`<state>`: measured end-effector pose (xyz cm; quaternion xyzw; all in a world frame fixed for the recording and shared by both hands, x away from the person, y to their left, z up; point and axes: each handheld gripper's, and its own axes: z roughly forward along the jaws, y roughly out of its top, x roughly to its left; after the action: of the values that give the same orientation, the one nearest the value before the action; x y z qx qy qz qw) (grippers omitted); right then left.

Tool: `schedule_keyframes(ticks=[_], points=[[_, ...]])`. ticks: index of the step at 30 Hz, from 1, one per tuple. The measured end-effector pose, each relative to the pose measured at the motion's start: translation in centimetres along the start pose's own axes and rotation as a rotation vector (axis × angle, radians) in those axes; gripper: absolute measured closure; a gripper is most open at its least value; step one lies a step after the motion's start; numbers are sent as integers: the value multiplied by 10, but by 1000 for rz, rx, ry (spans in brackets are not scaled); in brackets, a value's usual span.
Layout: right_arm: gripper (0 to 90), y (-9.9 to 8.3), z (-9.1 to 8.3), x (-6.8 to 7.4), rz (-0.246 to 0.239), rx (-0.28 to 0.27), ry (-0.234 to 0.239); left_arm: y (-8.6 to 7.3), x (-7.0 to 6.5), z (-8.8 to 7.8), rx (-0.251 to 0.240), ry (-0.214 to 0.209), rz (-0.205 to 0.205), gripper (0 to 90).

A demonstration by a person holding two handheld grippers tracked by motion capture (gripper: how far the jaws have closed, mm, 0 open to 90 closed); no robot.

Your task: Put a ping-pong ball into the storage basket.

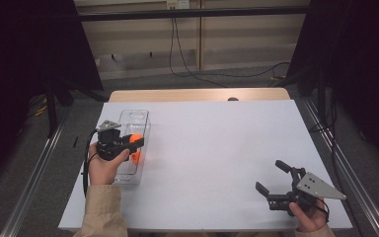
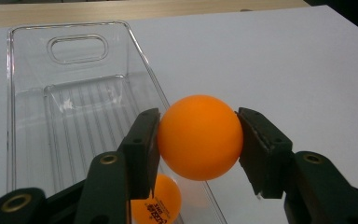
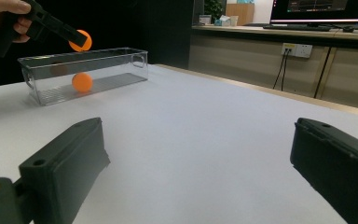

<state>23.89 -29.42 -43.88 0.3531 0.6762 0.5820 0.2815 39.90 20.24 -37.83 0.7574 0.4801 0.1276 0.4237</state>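
An orange ball (image 2: 199,137) is pinched between the two black jaws of my left gripper (image 2: 198,140), which is shut on it. The ball hangs above the right long wall of a clear plastic bin (image 2: 140,51). A second orange ball (image 2: 161,205) with printed lettering lies on the bin's ribbed floor below. From above, the left gripper (image 1: 136,140) holds its ball (image 1: 135,138) over the bin (image 1: 133,113) at the table's left. My right gripper (image 1: 269,175) is at the front right, open and holding nothing. The right gripper view shows its jaws (image 3: 200,172) wide apart, with the bin (image 3: 135,58) far off.
A white sheet (image 1: 217,148) covers the table, and a strip of wooden top (image 1: 197,95) shows at the far edge. Cables (image 1: 187,69) run across the floor beyond. Dark curtains flank both sides. Metal rails (image 1: 34,173) run along the table's sides.
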Motion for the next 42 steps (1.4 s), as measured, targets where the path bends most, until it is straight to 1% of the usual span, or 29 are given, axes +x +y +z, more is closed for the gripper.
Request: schedule_keyframes(ticks=[2,5,12,20,23,42], points=[[24,0,0,0,0,-1,1,0,1,0,5,2,1,507],[24,0,0,0,-1,1,0,-1,2,0,-2,6,-2,507],[24,0,0,0,-1,1,1,-1,3,-1,-1,12,-5,507],[24,0,0,0,-1,-1,2,-2,5,-2,-2,32,-4,507],[24,0,0,0,-1,0,2,-3,6,-2,6,39,-2,507],[24,0,0,0,0,1,3,-5,11,-3,1,56,-11,507]])
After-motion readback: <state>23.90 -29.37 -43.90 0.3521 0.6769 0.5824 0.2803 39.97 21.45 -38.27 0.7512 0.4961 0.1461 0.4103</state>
